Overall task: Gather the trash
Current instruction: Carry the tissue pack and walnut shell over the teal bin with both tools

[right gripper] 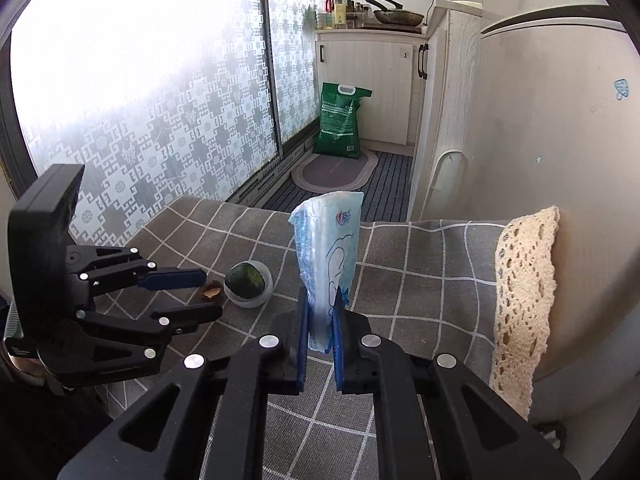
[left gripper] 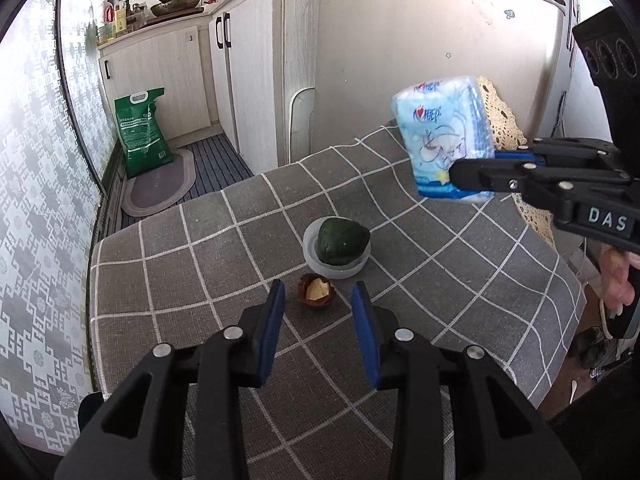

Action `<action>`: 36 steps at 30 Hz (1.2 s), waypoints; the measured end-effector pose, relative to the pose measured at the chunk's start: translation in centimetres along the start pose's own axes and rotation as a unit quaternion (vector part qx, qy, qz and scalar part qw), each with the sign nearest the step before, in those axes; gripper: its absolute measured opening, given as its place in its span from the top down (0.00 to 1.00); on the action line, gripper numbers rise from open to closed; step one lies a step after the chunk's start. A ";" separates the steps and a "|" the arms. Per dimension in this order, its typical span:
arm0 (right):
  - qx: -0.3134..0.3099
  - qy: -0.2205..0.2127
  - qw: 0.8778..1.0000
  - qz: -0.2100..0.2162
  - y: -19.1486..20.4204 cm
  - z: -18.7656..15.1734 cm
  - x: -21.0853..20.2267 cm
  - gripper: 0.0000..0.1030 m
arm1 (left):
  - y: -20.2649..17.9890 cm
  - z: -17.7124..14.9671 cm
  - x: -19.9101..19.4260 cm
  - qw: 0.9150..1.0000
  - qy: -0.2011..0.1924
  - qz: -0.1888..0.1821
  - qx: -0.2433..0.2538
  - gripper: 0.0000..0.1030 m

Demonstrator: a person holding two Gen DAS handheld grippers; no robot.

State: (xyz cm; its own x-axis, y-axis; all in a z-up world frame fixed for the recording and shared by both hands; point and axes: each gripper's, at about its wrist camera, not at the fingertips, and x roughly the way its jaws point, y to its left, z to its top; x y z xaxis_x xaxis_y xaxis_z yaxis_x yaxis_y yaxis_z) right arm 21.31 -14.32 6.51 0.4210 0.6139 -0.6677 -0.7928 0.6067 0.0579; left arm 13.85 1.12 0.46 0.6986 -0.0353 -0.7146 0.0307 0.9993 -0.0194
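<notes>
Right gripper [right gripper: 320,332] is pinching the blue tissue packet [right gripper: 328,256] by its lower edge, holding it upright, clear above the grey checked tablecloth [right gripper: 420,280]. Left gripper [left gripper: 318,304] is hanging spread and empty just short of the brown nutshell [left gripper: 316,294], which is lying beside the grey dish [left gripper: 334,270]. It should be straddling the shell squarely, coming down low, closing gently so nothing is skidding away

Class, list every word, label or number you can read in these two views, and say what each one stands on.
"DAS": white letters on the right gripper, which is shut on the tissue pack.
"3": on a cabinet door.
Tissue pack: red logo with a heart, letters too blurred to read.
Green bag: white print too small to read.
Bottles on the counter: labels too small.
</notes>
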 end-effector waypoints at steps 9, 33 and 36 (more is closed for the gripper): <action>0.044 -0.016 0.998 0.036 -1.8 -0.3 -1.1 0.91 | 0.3 0.2 0.1 1.000 -0.011 0.011 -0.002 0.80; 0.012 -0.013 0.996 0.085 6.6 3.5 1.4 0.91 | 7.2 -2.1 -7.2 0.993 -0.072 0.043 -0.078 0.80; 0.003 -0.010 0.996 0.091 8.1 4.0 2.0 0.91 | 8.2 -2.9 -8.0 0.992 -0.073 0.050 -0.085 0.80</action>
State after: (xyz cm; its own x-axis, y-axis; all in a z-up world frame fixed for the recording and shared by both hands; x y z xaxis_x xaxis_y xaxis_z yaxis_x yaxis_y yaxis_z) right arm 17.45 -6.17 8.64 0.2795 0.7237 -0.6310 -0.8541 0.4877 0.1810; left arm 6.48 9.60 4.00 0.7890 0.0753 -0.6097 -0.1566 0.9843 -0.0811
